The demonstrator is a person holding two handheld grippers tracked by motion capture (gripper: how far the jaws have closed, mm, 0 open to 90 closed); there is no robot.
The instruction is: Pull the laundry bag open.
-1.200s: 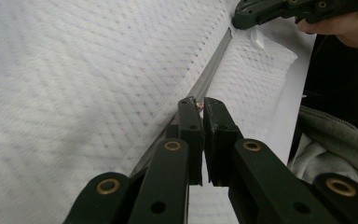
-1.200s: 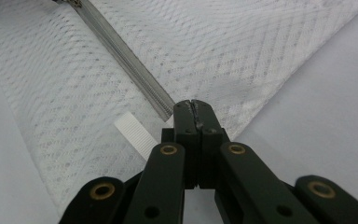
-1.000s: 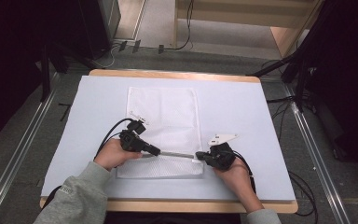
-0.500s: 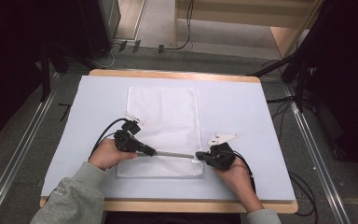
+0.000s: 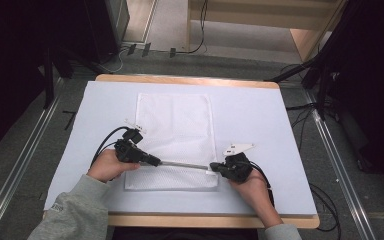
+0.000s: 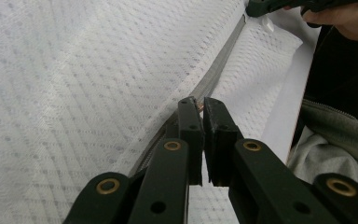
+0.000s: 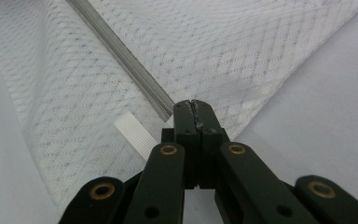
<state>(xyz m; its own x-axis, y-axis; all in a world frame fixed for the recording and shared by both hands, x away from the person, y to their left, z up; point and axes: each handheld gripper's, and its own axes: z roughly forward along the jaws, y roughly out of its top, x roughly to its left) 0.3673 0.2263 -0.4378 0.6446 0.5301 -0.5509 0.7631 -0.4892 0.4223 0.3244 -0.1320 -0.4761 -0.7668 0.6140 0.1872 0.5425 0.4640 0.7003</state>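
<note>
A white mesh bag (image 5: 175, 130) lies flat on the table, with a grey zipper (image 5: 185, 164) running across its near end. My left gripper (image 5: 157, 161) sits on the zipper line. Its jaws are shut on the small metal zipper pull (image 6: 198, 105), and the closed zipper (image 6: 219, 70) stretches away beyond it. My right gripper (image 5: 214, 166) is shut on the bag's edge at the zipper's right end (image 7: 193, 106), beside a white ribbed tab (image 7: 133, 135). The right gripper's tip (image 6: 256, 7) also shows far off in the left gripper view.
The bag rests on a white mat (image 5: 260, 115) covering a wooden table (image 5: 180, 80). Cables (image 5: 102, 145) trail from both grippers. Dark equipment and floor rails stand around the table. Grey sleeves (image 5: 75, 210) come in at the bottom.
My left gripper has slid left along the zipper, so a longer grey stretch shows between the two grippers. The right gripper has stayed put.
</note>
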